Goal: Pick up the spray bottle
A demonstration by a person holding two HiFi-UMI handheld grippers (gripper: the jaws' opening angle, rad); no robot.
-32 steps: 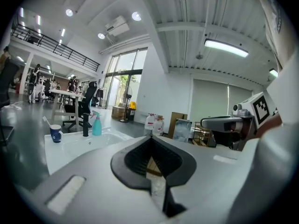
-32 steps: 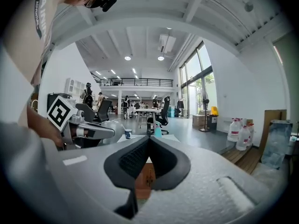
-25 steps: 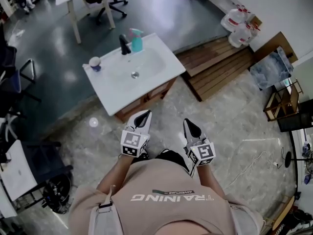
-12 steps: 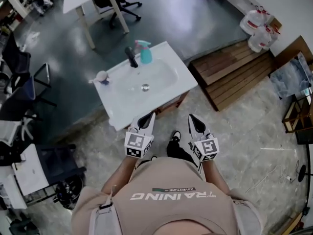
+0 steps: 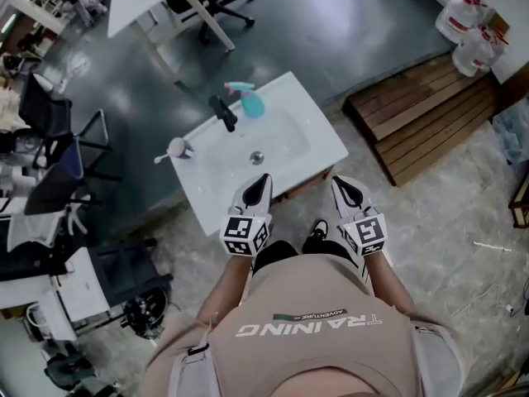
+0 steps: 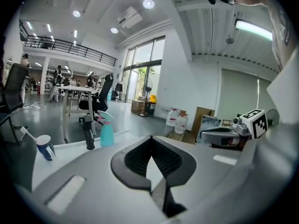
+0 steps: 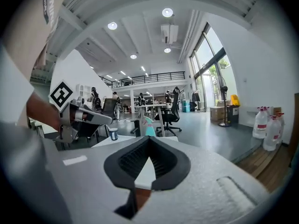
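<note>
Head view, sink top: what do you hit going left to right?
cup → faucet → spray bottle

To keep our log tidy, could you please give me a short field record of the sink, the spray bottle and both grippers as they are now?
sink: white basin on a wooden cabinet, in front of the person
spray bottle: teal, pink trigger, upright at the sink's far edge, beside the black faucet
cup: at the sink's left corner, toothbrush inside
left gripper: jaws shut, empty, at the sink's near edge
right gripper: jaws shut, empty, by the sink's near right corner
task status: bottle not yet touched
</note>
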